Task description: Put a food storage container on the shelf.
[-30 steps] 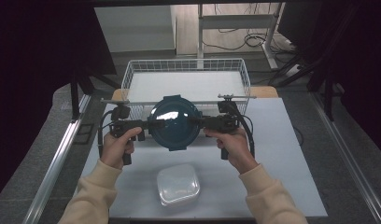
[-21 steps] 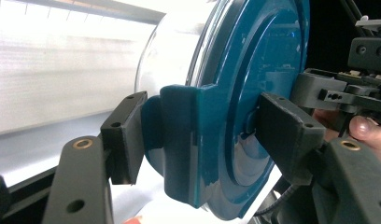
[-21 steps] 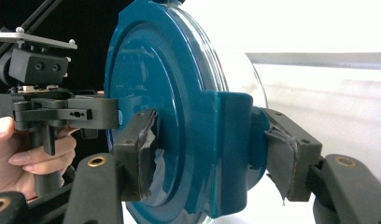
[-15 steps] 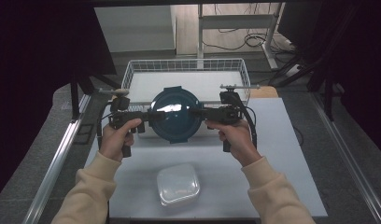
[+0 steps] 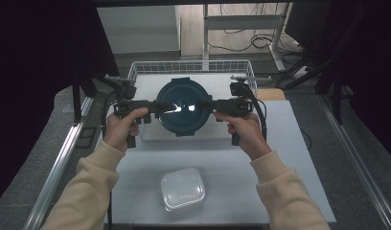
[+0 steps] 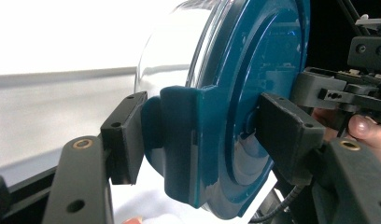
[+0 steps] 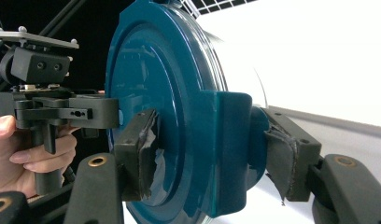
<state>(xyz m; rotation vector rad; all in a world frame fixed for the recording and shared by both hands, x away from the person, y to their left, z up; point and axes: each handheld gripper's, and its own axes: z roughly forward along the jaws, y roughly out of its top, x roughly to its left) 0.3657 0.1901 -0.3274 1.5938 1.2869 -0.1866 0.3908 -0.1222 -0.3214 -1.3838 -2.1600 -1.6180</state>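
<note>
White tabletop [image 5: 289, 158], wire basket [image 5: 191, 67] along its far edge. Round container with a teal lid [image 5: 184, 106] is held in the air over the basket's near edge, lid facing up at the high camera, level between the two grippers.

Left gripper [image 5: 157, 106] clamps the lid's left latch tab; in the left gripper view its jaws sit closed on either side of the teal tab [image 6: 186, 140], clear bowl body [image 6: 172, 46] behind.

Right gripper [image 5: 209, 104] clamps the opposite tab [image 7: 228, 149], jaws pinched on it, worn padding on both fingers [image 7: 144, 149].

Small clear lidded box [image 5: 182, 188] sits near the tabletop's near edge, well apart from the container.
</note>
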